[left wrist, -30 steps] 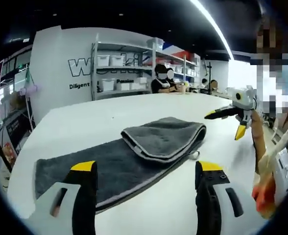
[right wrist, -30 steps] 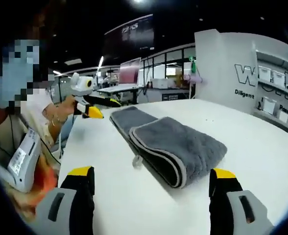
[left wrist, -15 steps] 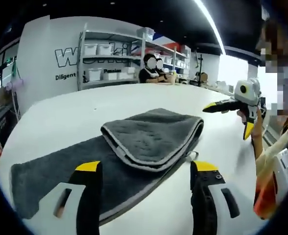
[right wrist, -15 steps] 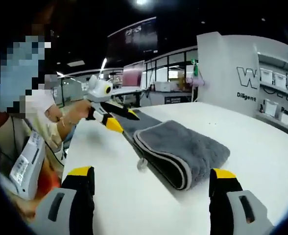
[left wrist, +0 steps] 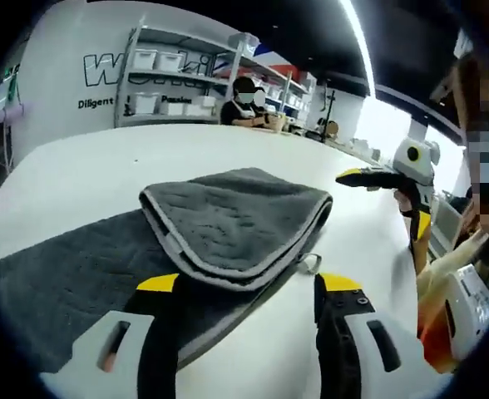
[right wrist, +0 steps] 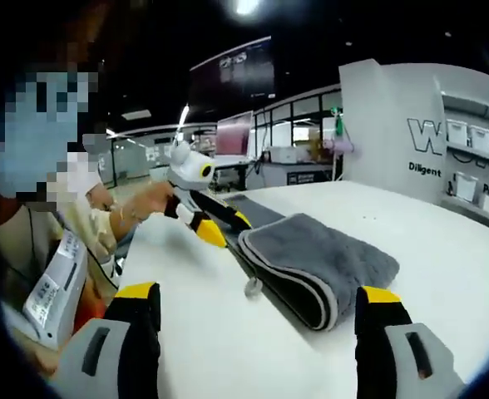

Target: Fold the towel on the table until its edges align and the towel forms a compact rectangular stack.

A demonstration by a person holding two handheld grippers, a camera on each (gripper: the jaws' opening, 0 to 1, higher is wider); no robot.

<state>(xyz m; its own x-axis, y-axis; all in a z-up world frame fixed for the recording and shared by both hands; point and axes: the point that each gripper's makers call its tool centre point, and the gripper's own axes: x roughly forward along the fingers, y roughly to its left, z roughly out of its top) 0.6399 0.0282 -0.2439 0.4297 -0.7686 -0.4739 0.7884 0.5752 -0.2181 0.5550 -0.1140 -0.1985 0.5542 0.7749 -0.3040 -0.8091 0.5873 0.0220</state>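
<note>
Left gripper view showed a wide white bench (left wrist: 86, 158) in a workshop, with metal shelving (left wrist: 174, 79) of white bins against a lettered wall and a seated person (left wrist: 240, 104) at the far edge. On the bench lay a dark grey towel (left wrist: 228, 220) with a pale grey hem, one end folded back over itself into a thick pad, the other end spread flat; a small hanging loop (left wrist: 309, 263) stuck out at its side. Left tool (left wrist: 249, 287) hovered just before the fold, jaws apart. Right tool (right wrist: 257, 295) likewise stood with jaws apart, holding nothing, near the towel's folded end
</note>
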